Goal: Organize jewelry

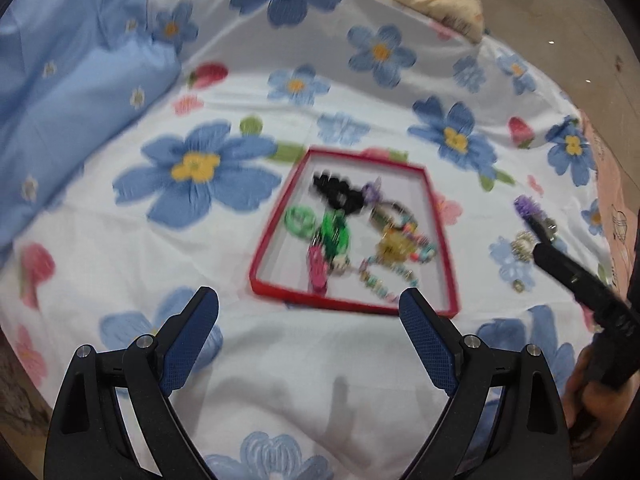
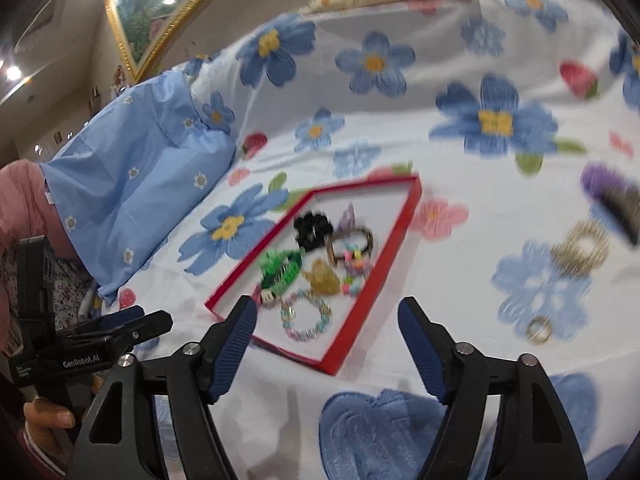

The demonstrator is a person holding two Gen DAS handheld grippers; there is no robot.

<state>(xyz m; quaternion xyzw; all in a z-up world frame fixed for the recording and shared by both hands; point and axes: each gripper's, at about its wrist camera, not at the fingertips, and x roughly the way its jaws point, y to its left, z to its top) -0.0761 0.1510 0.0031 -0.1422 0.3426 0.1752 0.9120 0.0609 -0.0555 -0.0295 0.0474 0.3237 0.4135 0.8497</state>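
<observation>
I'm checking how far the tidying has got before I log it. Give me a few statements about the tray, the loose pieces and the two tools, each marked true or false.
1. The red tray already holds several pieces of jewelry. True.
2. The gold ring lies inside the tray. False: it lies on the floral bedsheet, to the right of the tray.
3. The left tool is empty. True.
4. The right tool grips the purple hair clip. False: it is open and empty; the clip lies on the sheet.
5. The tray sits on a bare wooden table. False: it sits on the bedsheet.
</observation>
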